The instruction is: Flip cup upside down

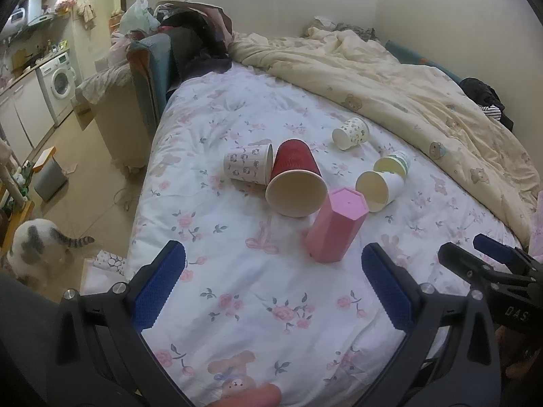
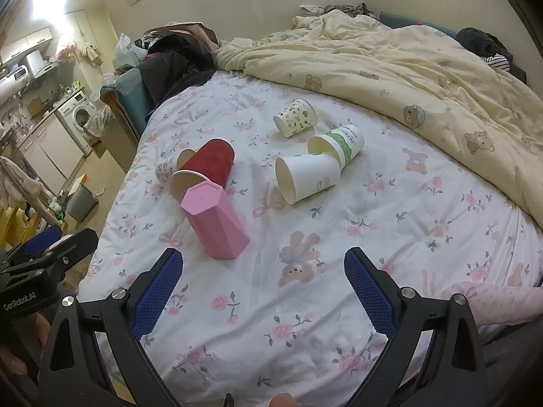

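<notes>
Pink faceted cup stands mouth-down on the bed, its closed hexagonal base facing up, leaning a little on the soft floral cover. In the right wrist view the same pink cup sits just ahead and left of that gripper's left finger. Right behind it lies a red paper cup on its side, open mouth toward the cameras, rim close to or touching the pink cup; which of the two is not clear. A white cup printed with small figures lies on its side against the red one's left flank. Further right, a plain white cup lies with its mouth toward the viewer, and a green-banded cup lies just behind it, touching. A leaf-patterned cup lies apart, nearer the cream bear-print duvet bunched along the far side.

Left gripper hovers low over the cover with its blue-padded fingers spread wide, holding nothing. Right gripper is likewise spread apart and empty, over a bear print on the sheet. Off the bed's left edge, a grey-and-white cat stands on the floor near a grey bin, with a washing machine behind.
</notes>
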### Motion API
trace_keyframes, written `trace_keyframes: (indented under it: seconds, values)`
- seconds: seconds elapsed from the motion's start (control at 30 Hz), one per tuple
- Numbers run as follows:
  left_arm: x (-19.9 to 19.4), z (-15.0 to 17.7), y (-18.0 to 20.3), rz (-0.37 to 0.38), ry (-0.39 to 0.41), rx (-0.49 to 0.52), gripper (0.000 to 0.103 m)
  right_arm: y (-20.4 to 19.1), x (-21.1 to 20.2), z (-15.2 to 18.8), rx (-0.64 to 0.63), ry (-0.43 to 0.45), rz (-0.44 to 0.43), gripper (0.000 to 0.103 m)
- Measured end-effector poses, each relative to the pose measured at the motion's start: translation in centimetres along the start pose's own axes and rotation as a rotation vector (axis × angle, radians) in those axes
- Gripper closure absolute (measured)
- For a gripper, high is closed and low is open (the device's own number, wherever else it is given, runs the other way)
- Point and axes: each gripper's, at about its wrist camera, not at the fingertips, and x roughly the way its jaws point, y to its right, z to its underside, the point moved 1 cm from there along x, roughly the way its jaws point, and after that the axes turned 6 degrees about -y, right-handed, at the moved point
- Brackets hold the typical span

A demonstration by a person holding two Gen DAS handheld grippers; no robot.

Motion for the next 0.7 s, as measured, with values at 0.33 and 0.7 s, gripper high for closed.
trace_keyframes:
  seconds: [0.33, 0.7]
  values:
    - [0.14, -0.11, -0.10, 0.003, -0.005, -0.014, 0.000, 0.01, 0.06, 0.04, -0.001, 0.001, 0.002, 0.004]
    - [0.17, -0.13, -0.20, 0.004, -0.011, -0.012, 0.000, -0.05, 0.18, 0.18, -0.002, -0.004, 0.000, 0.004]
